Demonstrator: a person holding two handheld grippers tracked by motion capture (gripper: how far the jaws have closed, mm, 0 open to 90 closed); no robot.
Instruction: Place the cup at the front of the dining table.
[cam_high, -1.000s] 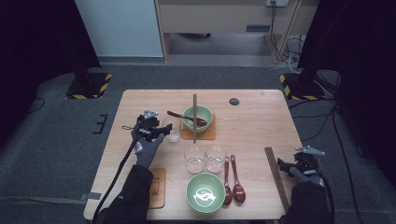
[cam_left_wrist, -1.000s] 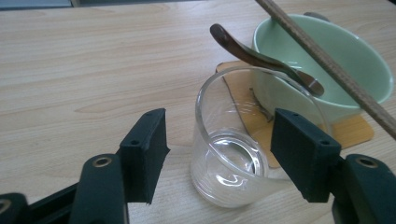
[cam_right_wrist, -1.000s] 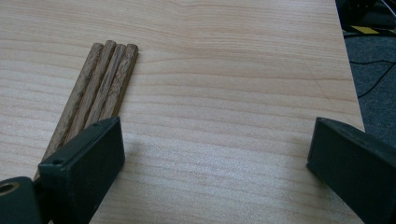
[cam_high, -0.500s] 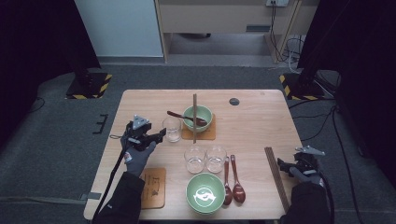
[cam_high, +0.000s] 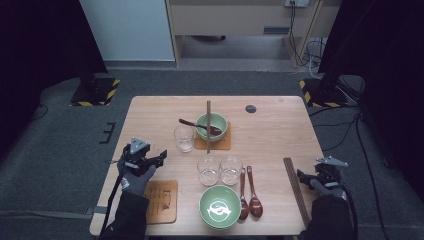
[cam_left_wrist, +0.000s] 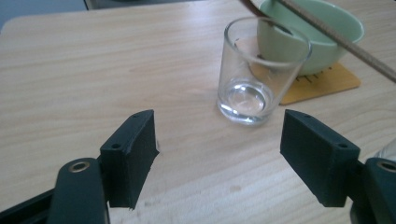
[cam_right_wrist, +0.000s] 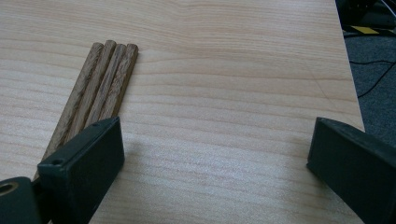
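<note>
A clear empty glass (cam_high: 184, 138) (cam_left_wrist: 247, 70) stands left of a green bowl (cam_high: 216, 121) (cam_left_wrist: 327, 32) on an orange coaster (cam_high: 222, 143). A dark spoon (cam_high: 192, 124) and a long wooden stick (cam_high: 208, 110) rest across that bowl. My left gripper (cam_high: 159, 157) (cam_left_wrist: 215, 135) is open near the table's left edge, a short way from the glass. Its jaws have just been opening and nothing is between them. My right gripper (cam_high: 306, 178) (cam_right_wrist: 217, 130) is open at the right edge, beside a bundle of wooden chopsticks (cam_high: 296, 190) (cam_right_wrist: 100, 88).
Two more empty glasses (cam_high: 208, 170) (cam_high: 231, 170) stand mid-table. In front of them are a second green bowl (cam_high: 219, 206) and two dark spoons (cam_high: 243, 192) (cam_high: 255, 196). A wooden coaster (cam_high: 161, 201) lies front left. A round dark cap (cam_high: 250, 108) sits at the back.
My left gripper has drawn back from the glass, leftward and toward the person, with its jaws a little wider. The glass stays put. The right gripper has not moved.
</note>
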